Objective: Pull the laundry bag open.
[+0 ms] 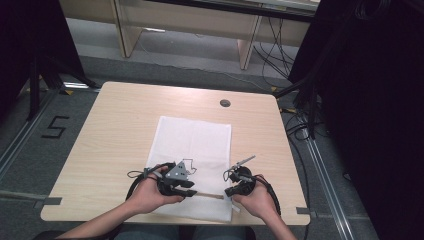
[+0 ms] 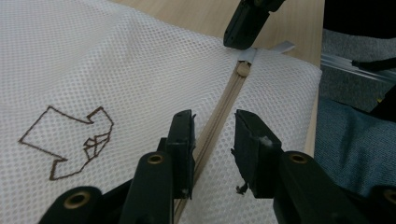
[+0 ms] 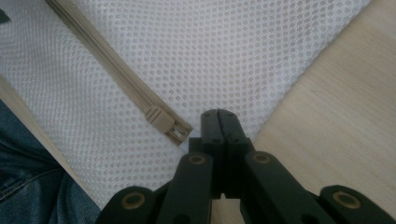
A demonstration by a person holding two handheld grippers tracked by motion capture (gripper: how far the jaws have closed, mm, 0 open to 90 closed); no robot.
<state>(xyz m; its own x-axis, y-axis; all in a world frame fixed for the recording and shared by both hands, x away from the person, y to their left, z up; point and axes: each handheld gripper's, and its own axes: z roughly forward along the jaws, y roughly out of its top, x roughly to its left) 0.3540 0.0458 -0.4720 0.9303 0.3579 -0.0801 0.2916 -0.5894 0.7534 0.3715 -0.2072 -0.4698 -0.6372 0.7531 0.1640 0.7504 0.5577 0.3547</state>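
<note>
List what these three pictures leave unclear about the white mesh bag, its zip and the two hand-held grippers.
- Right hand-held gripper, right gripper view: its jaws are shut; whether they pinch the mesh bag or a tab is hidden by them.
- Zip slider, high view: too small to make out.
- Left hand-held gripper, left gripper view: the zip runs under its parted jaws; contact is unclear.
- Bag contents: hidden by mesh.

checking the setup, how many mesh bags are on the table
1. The white mesh bag lies flat at the table's near middle, its beige zipper along the near edge, between the two grippers. Nothing seems hidden beneath it.
</note>
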